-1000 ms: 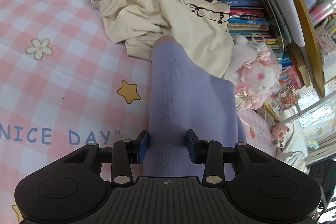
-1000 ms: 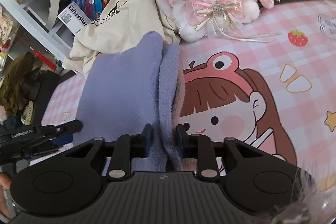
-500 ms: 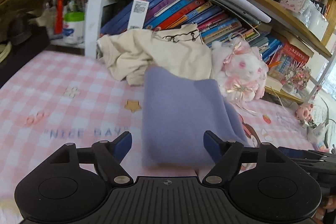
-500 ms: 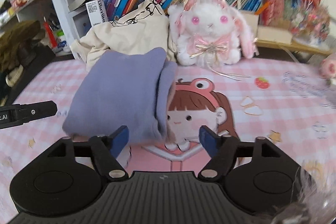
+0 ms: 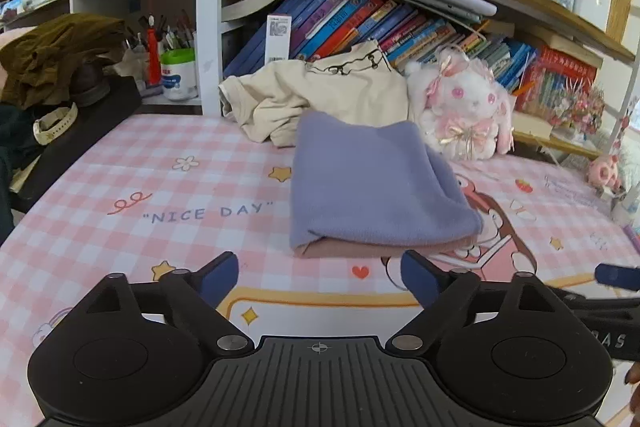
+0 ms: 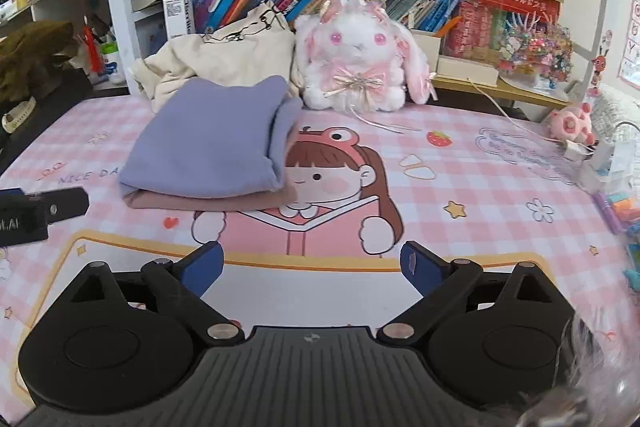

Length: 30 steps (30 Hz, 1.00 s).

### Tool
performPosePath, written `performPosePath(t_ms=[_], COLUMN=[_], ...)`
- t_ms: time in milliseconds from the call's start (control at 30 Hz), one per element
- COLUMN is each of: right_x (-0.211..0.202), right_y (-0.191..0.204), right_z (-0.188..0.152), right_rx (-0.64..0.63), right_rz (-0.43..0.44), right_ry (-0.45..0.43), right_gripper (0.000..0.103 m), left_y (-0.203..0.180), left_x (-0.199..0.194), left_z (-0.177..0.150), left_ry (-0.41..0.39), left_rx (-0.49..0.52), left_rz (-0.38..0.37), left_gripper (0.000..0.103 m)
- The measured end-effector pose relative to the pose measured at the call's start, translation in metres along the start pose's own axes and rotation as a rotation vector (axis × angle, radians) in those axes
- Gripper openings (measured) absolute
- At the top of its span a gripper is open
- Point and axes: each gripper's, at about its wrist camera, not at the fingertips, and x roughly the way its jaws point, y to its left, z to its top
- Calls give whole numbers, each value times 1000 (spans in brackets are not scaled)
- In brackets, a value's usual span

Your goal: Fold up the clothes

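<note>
A lavender garment point(image 5: 372, 187) lies folded in a neat stack on the pink checked mat point(image 5: 160, 195), with a dusty pink layer showing under its near edge point(image 6: 208, 201). A crumpled cream shirt point(image 5: 320, 95) sits behind it against the books. My left gripper point(image 5: 320, 277) hovers short of the stack's near edge, its jaws still opening, nothing between them. My right gripper point(image 6: 312, 267) stands likewise back from the stack point(image 6: 208, 151), over the cartoon girl print, jaws opening and empty. Each gripper shows at the edge of the other's view.
A white plush rabbit point(image 6: 360, 63) sits right of the cream shirt. Bookshelves point(image 5: 360, 23) rise behind the mat. A dark heap with a watch point(image 5: 52, 123) lies at the left edge; a small pink toy point(image 6: 572, 121), a cable and small clutter lie at the right.
Both grippers let go of the lavender garment and opened wide. Both pulled back toward the near edge and rose, so the folded stack now lies free in front of them.
</note>
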Motion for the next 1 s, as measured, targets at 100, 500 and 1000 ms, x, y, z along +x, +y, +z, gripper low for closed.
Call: performPosePath(t_ms=[100,500,1000], right_x=[-3,0,7], right_y=[-3,0,-3], right_z=[-1,-3,-4], right_rx=[16,-3,18], right_rz=[-3,3,-4], right_ry=[-4,14,46], right_gripper=[97,98,100], left_y=[-3,-7,-10], left_x=[-1,5,9], left_z=[-1,-6,-6], left_ry=[9,44,71], left_rx=[3,10,30], left_rz=[3,3,15], left_gripper=[96,101,101])
